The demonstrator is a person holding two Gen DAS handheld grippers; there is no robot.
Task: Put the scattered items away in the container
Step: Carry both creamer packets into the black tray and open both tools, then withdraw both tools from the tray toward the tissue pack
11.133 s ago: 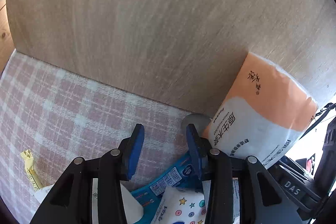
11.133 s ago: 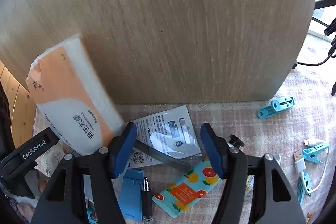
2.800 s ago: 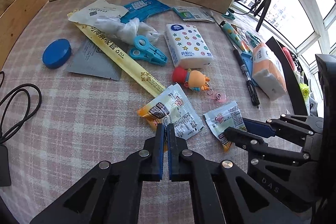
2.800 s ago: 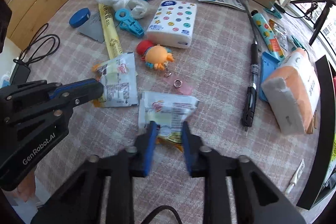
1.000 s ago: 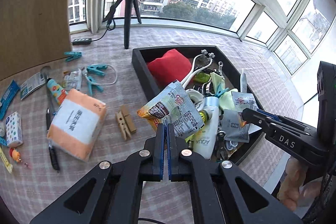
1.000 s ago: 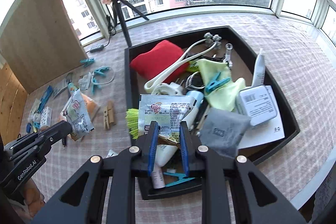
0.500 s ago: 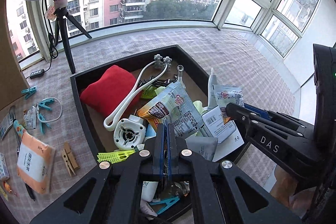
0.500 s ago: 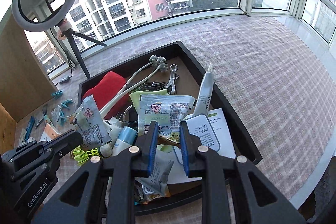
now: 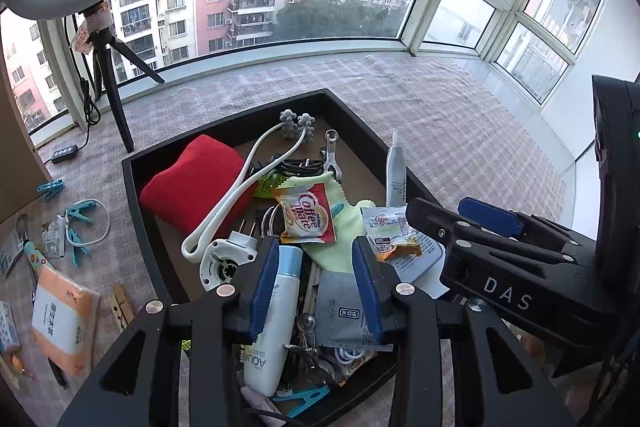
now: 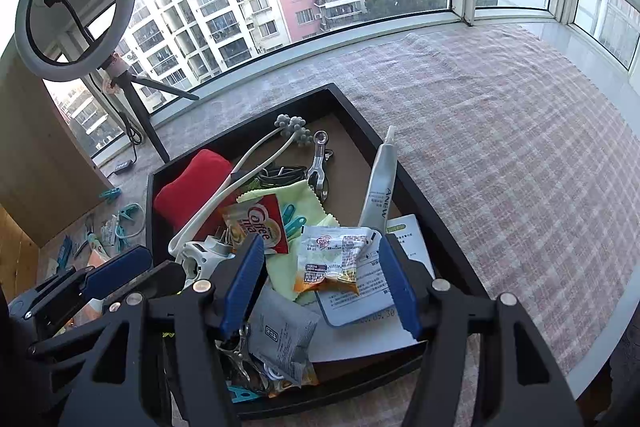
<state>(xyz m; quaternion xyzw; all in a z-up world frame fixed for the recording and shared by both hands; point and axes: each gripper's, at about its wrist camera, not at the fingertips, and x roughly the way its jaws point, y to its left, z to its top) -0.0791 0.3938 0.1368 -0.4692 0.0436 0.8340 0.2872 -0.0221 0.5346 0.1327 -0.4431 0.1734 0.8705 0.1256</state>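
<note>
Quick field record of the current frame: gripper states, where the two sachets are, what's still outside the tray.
left hand-held gripper: open, empty, over tray
right hand-held gripper: open, empty, over tray
black tray: crowded
Coffee-mate sachet: in tray, on green cloth
second sachet: in tray
outside: tissue pack, blue clips

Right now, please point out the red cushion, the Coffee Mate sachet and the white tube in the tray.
red cushion (image 9: 196,183), left wrist view, middle of its top.
Coffee Mate sachet (image 9: 306,217), left wrist view, on the printed logo.
white tube (image 10: 378,193), right wrist view, middle of its body.
</note>
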